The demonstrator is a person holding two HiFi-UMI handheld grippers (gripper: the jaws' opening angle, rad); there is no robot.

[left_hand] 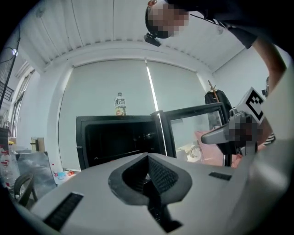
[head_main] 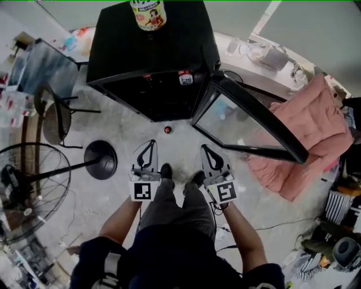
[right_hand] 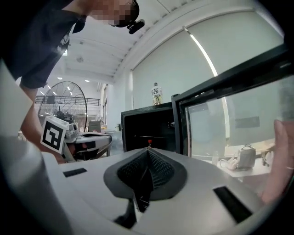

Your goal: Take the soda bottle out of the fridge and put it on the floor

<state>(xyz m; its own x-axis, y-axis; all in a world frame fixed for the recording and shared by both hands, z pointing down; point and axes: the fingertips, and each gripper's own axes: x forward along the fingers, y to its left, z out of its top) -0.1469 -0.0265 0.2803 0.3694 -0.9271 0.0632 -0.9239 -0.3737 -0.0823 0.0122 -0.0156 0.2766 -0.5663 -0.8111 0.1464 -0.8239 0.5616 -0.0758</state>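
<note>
A small dark soda bottle (head_main: pixel 167 130) with a red cap stands on the floor just in front of the open black fridge (head_main: pixel 113 51); its red cap (right_hand: pixel 149 142) shows above the jaw tip in the right gripper view. My left gripper (head_main: pixel 151 144) and right gripper (head_main: pixel 205 149) hang side by side above the floor, short of the bottle and pointing at the fridge. Both are shut with nothing between the jaws, as the left gripper view (left_hand: pixel 148 159) and the right gripper view (right_hand: pixel 148 152) show. Another red-capped bottle (head_main: pixel 185 78) sits inside the fridge.
The glass fridge door (head_main: pixel 248 121) stands swung open to the right. A yellow-labelled bottle (head_main: pixel 148 14) stands on top of the fridge. A floor fan (head_main: pixel 28 186) with a round base (head_main: pixel 100 160) and a chair (head_main: pixel 53 115) are at the left; pink cloth (head_main: pixel 307 132) lies at the right.
</note>
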